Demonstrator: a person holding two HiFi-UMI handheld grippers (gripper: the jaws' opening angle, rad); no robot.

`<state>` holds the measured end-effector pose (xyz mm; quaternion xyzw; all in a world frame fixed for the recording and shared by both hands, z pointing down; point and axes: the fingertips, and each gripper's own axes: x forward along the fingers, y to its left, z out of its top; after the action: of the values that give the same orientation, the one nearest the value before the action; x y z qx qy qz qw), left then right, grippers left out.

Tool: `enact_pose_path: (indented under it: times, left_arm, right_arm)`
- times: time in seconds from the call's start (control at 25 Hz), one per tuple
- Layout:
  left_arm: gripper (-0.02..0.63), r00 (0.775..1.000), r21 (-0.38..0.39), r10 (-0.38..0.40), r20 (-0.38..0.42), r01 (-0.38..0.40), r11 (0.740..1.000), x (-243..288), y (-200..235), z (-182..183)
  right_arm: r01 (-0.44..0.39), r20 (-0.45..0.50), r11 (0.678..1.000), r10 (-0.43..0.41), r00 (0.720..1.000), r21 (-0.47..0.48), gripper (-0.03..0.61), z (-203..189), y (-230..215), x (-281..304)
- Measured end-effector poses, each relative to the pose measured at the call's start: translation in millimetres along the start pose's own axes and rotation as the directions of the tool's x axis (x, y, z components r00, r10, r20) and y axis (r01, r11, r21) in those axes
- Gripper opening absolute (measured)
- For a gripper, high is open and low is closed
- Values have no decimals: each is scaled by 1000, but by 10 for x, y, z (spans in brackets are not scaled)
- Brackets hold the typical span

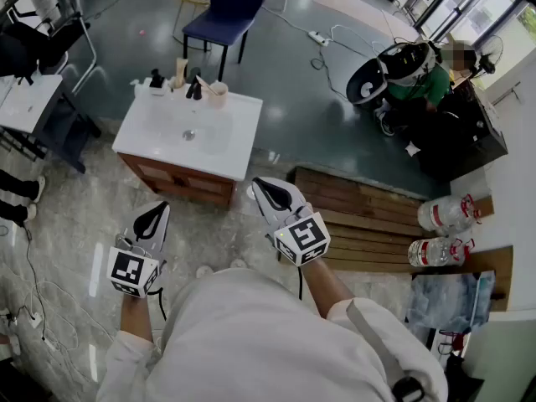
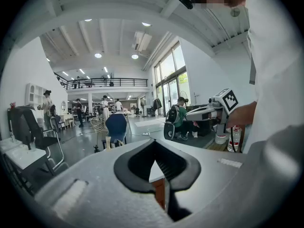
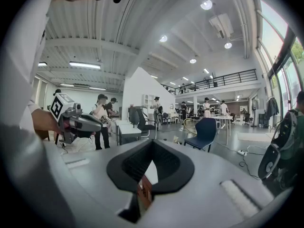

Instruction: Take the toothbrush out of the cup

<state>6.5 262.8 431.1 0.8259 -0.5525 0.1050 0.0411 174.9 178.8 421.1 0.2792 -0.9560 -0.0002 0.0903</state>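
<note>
A beige cup (image 1: 218,95) stands at the back right of a white washbasin top (image 1: 226,145) on a wooden cabinet, with a toothbrush (image 1: 204,84) leaning out of it to the left. Both grippers hang well short of the basin, over the marble floor. My left gripper (image 1: 154,217) is shut and empty, below the cabinet's front left corner. My right gripper (image 1: 268,191) is shut and empty too, just off the cabinet's front right corner. In the left gripper view my left gripper (image 2: 153,145) has its jaws closed, and in the right gripper view so does my right gripper (image 3: 151,145).
Bottles and a dark dispenser (image 1: 156,80) stand along the basin's back edge. A blue chair (image 1: 226,7) is behind it. A wooden platform (image 1: 368,216) with two water jugs (image 1: 444,214) lies to the right. A seated person (image 1: 419,82) is far right, a white table (image 1: 25,103) left.
</note>
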Motion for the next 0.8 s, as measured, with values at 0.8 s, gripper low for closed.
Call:
enact_pose_path:
  times: [0.8]
  left_arm:
    - [6,1000,-12,1,2,-1,1000,-53,137,-56]
  right_arm:
    - [-2,-2,1000,2,1000,-6,3,29,88,120]
